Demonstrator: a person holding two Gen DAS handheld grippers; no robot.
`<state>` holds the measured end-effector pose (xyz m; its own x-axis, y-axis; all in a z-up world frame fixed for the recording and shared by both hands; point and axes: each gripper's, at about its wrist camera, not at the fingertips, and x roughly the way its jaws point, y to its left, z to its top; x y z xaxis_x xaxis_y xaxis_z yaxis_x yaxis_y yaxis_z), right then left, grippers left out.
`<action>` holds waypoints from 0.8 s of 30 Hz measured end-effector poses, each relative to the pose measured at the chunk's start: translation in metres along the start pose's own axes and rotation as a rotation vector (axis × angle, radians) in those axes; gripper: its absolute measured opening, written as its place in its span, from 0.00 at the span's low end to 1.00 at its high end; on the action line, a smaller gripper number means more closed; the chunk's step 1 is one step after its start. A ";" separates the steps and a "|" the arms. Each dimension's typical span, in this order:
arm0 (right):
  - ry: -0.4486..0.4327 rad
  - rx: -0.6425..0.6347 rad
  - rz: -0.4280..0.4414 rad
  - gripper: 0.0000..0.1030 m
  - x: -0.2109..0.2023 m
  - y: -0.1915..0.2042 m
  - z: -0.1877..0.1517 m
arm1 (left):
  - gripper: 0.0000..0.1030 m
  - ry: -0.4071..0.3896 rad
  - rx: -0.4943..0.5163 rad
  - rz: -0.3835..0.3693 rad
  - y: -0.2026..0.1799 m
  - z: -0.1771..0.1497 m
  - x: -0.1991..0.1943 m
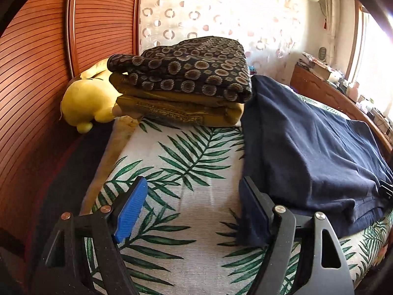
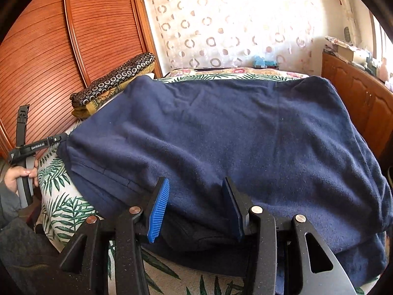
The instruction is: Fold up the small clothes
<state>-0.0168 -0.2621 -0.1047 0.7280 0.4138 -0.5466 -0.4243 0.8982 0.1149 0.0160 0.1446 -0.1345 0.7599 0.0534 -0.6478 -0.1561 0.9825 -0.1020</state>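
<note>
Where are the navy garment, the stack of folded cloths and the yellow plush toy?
navy garment (image 2: pixel 245 135): right wrist view, middle of its top surface.
stack of folded cloths (image 1: pixel 186 73): left wrist view, patterned top layer.
yellow plush toy (image 1: pixel 83 103): left wrist view, its rounded body.

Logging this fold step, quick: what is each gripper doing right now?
Left gripper: open, nothing between its pads, beside the navy garment.
Right gripper: jaws partly open around the garment's near edge; a grip cannot be told.

Both views are brightly backlit through the blown-out curtain; edges are strongly bent and darkly vignetted.
</note>
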 end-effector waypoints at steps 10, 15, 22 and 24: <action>0.031 -0.083 -0.054 0.52 0.002 0.016 0.002 | 0.75 0.027 0.097 0.001 -0.015 0.005 -0.004; 0.032 -0.081 -0.053 0.52 0.003 0.015 0.004 | 0.75 0.062 0.130 -0.034 -0.026 0.010 -0.015; 0.039 -0.097 -0.059 0.53 0.003 0.015 0.003 | 0.75 0.073 0.174 -0.068 -0.041 0.018 -0.027; 0.042 -0.098 -0.061 0.53 0.003 0.015 0.004 | 0.75 0.074 0.186 -0.074 -0.046 0.020 -0.023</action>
<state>-0.0188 -0.2467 -0.1017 0.7315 0.3504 -0.5850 -0.4320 0.9019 0.0001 0.0177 0.1020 -0.0998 0.7152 -0.0271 -0.6984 0.0232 0.9996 -0.0150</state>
